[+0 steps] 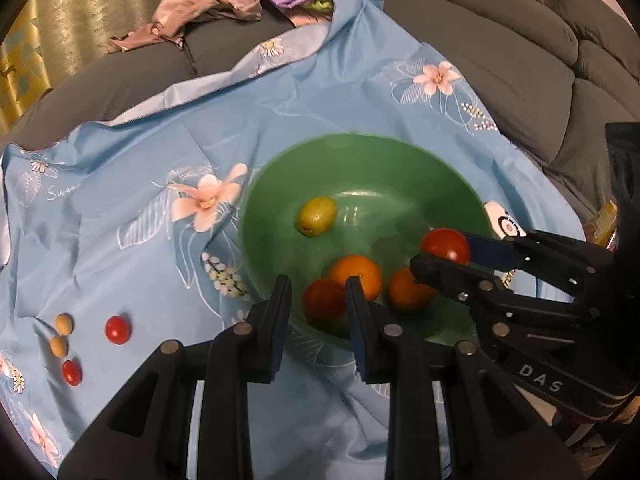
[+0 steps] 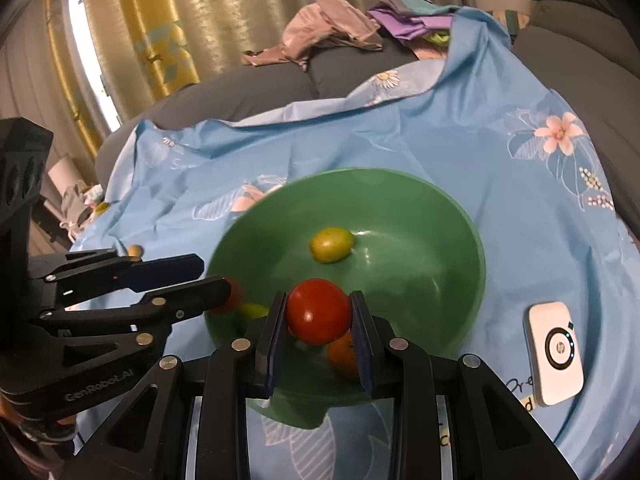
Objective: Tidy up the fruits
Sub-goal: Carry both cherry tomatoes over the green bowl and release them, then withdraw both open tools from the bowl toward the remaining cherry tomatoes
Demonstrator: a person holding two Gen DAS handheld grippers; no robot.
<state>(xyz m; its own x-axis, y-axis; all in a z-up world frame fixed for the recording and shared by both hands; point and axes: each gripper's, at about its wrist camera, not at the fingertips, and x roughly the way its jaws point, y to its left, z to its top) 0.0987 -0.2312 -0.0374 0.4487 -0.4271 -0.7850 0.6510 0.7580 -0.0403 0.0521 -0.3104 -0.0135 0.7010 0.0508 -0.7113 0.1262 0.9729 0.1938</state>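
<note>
A green bowl (image 1: 400, 168) sits on a blue flowered cloth. It holds a yellow-green fruit (image 1: 316, 215), two oranges (image 1: 356, 275) and a red tomato (image 1: 324, 299). My right gripper (image 2: 319, 322) is shut on a red tomato (image 2: 318, 311) and holds it over the bowl's (image 2: 440, 216) near side; it also shows in the left wrist view (image 1: 440, 250). My left gripper (image 1: 318, 308) is open and empty over the bowl's near rim. On the cloth at the left lie two red tomatoes (image 1: 118, 329) and two small tan fruits (image 1: 64, 323).
A white device (image 2: 554, 354) lies on the cloth right of the bowl. A grey sofa (image 1: 500, 60) runs behind and to the right. Crumpled clothes (image 1: 208, 4) lie on it at the back. Curtains (image 2: 180, 20) hang behind.
</note>
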